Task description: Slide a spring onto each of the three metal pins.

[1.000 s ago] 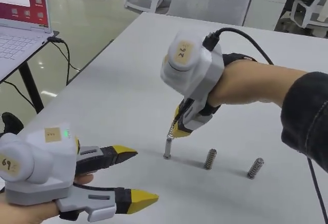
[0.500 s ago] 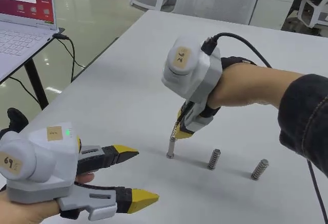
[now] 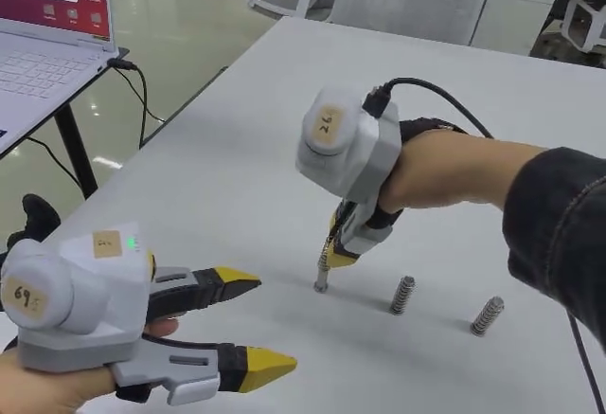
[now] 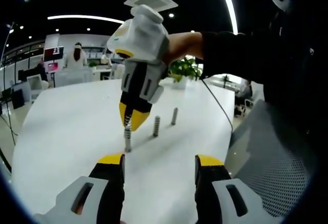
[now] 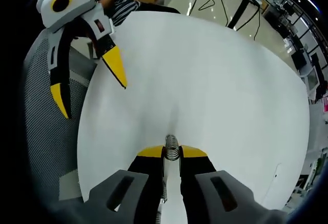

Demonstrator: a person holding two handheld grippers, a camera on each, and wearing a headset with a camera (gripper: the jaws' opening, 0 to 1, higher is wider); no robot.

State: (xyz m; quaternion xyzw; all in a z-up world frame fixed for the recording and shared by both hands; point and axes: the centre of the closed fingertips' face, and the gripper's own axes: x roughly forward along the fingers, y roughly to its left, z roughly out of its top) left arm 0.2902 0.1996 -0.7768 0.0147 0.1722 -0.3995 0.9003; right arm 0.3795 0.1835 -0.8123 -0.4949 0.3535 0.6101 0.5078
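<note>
White bench (image 3: 237, 149) lies bare on every side of the work. The right gripper (image 3: 337, 251) has its fingers pinched on a spring (image 5: 172, 147), which hangs over the bare pin (image 3: 322, 281) just below them. Threading looks begun; next, lower it straight, then let go. Two sprung pins (image 3: 402, 295) stand just beside those fingers, apart. The left gripper (image 3: 273, 324) hovers with fingers wide, well short of the pin, near the bench edge.
</note>
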